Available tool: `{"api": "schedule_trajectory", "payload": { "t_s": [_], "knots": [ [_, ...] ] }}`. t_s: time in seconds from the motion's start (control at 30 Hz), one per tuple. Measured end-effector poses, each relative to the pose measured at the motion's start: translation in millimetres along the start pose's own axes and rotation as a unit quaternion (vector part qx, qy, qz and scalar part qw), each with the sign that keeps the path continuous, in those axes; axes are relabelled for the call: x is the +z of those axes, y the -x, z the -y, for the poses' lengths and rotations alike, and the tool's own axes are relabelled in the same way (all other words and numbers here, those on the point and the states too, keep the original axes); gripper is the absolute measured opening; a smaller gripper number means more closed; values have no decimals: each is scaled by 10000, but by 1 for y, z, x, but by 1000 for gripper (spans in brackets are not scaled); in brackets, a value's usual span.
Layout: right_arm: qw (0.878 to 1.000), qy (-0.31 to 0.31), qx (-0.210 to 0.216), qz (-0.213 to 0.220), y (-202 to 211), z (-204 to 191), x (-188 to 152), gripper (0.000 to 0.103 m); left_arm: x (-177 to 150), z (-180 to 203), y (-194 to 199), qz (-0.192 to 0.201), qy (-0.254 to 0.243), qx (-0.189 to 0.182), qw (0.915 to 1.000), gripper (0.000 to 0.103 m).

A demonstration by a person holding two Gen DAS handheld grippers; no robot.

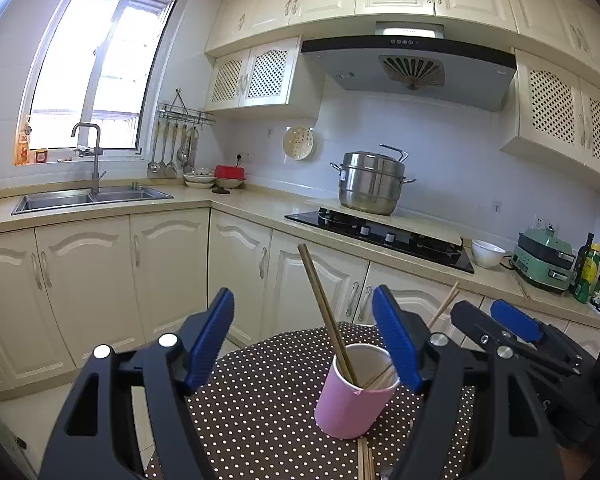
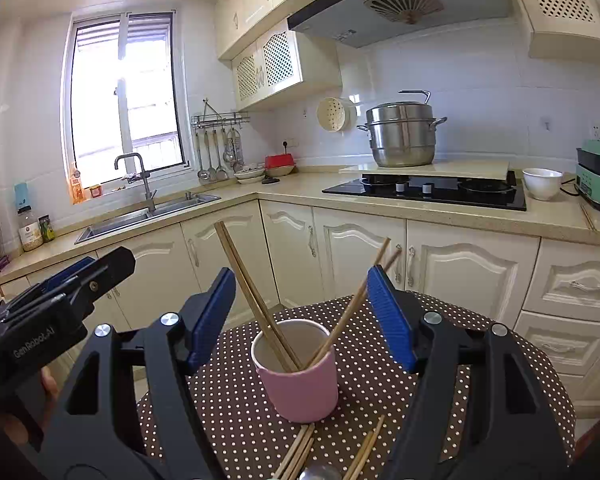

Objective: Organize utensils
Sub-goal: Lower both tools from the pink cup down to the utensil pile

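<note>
A pink cup (image 1: 350, 404) (image 2: 302, 386) stands on a small table with a brown polka-dot cloth (image 1: 260, 408) (image 2: 384, 404). Wooden chopsticks (image 1: 324, 308) (image 2: 252, 292) lean left out of the cup, and another pair (image 2: 350, 310) leans right. More loose chopsticks (image 2: 296, 452) (image 1: 365, 460) lie on the cloth in front of the cup, beside a metal spoon tip (image 2: 320, 474). My left gripper (image 1: 302, 300) (image 2: 100, 268) is open just short of the cup, with nothing in it. My right gripper (image 2: 300, 276) (image 1: 500, 320) is open too, level with the cup, pads touching nothing.
Cream cabinets and an L-shaped counter (image 1: 236, 200) lie beyond the table. On the counter are a sink (image 1: 88, 196), a hob (image 2: 424, 192) with a steel steamer pot (image 2: 402, 136), a white bowl (image 2: 542, 184) and a green cooker (image 2: 598, 176). A hand (image 2: 48, 384) holds the left gripper.
</note>
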State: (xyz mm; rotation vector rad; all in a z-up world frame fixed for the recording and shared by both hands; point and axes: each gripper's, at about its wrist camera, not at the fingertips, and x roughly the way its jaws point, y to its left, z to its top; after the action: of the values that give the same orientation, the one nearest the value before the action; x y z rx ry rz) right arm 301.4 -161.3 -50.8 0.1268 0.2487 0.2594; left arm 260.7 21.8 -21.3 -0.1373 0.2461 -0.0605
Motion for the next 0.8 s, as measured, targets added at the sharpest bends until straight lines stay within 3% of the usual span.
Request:
{"api": "schedule_trajectory", "payload": {
  "t_s": [0.17, 0.27, 0.5, 0.7, 0.8],
  "knots": [
    [9998, -67, -89, -140, 20, 11, -8, 71, -13, 5, 8, -450, -42, -217, 9987, 70],
    [9993, -83, -140, -323, 30, 17, -18, 72, -24, 5, 5, -960, 42, -429, 9944, 70],
    [9952, -260, -286, -904, 44, 37, -48, 72, -63, 11, -15, -2225, 170, -833, 9712, 70],
    [9871, -351, -294, -1532, 40, 50, -76, 73, -98, 20, -31, -2981, 51, -904, 9502, 70],
    [9786, -243, -136, -2040, 32, 51, -95, 73, -111, 18, -34, -3168, 1, -901, 9442, 64]
  ]
}}
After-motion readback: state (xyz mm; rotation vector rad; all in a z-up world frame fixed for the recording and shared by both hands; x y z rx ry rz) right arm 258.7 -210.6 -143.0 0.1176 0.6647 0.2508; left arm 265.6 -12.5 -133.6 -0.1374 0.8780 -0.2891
